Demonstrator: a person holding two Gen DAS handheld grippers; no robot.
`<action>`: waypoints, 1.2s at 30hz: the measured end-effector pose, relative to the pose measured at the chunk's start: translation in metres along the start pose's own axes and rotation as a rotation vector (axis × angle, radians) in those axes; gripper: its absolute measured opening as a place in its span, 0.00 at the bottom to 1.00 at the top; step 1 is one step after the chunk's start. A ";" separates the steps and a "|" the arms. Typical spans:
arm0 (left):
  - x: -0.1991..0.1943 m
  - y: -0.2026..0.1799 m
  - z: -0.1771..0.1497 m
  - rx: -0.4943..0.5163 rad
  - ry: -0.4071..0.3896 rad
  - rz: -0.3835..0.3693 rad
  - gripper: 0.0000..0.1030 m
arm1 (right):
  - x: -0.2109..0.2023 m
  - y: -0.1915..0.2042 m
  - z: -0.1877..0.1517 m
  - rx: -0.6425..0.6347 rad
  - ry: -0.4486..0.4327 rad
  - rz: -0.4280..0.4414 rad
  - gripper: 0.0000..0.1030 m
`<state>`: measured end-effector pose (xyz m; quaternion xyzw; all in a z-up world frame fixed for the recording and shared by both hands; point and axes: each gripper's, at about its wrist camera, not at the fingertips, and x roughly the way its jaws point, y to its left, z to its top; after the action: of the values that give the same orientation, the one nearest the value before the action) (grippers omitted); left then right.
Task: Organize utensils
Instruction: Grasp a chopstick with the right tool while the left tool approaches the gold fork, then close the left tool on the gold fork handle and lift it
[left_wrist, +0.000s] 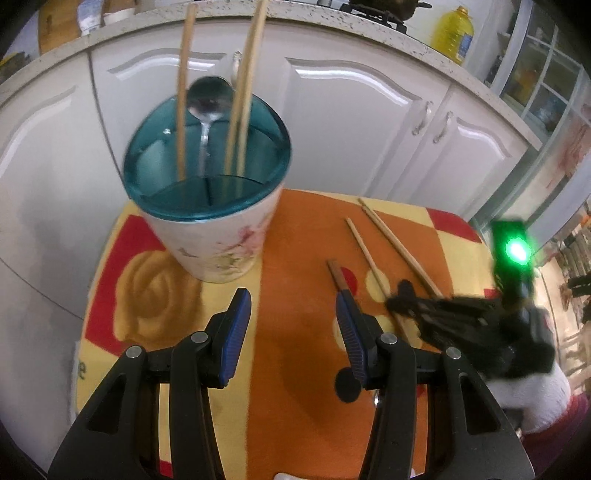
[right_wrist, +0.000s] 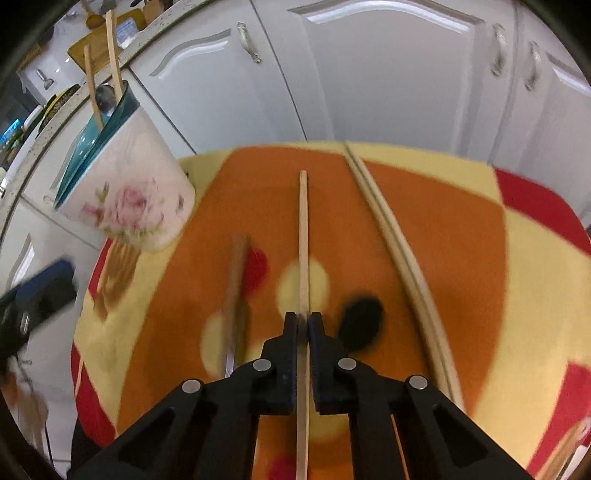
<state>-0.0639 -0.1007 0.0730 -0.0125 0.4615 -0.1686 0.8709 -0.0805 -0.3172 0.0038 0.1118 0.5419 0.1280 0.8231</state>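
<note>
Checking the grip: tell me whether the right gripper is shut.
Shut: the right gripper has its pads pressed on a chopstick.

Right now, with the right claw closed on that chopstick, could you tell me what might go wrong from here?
1. The right claw pinches the chopstick partway along, so it may pivot or slip when lifted.
2. The holder already has chopsticks and a spoon standing in its open part; a new stick could knock them.
3. The pair of chopsticks lies close by and could get nudged.

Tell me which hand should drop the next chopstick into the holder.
Right. The right gripper is already shut on a chopstick lying on the table. The left gripper is open and empty, though nearer the holder.
</note>
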 end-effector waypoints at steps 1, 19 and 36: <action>0.004 -0.002 0.000 -0.005 0.009 -0.007 0.46 | -0.006 -0.005 -0.010 0.006 0.008 0.010 0.05; 0.096 -0.037 0.018 -0.026 0.153 0.007 0.46 | -0.003 -0.012 0.012 0.021 -0.027 -0.018 0.19; 0.086 -0.023 0.034 -0.064 0.126 -0.081 0.11 | -0.055 -0.016 0.018 0.043 -0.168 0.065 0.05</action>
<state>0.0014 -0.1529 0.0278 -0.0485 0.5197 -0.1892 0.8317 -0.0836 -0.3511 0.0526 0.1572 0.4696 0.1331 0.8585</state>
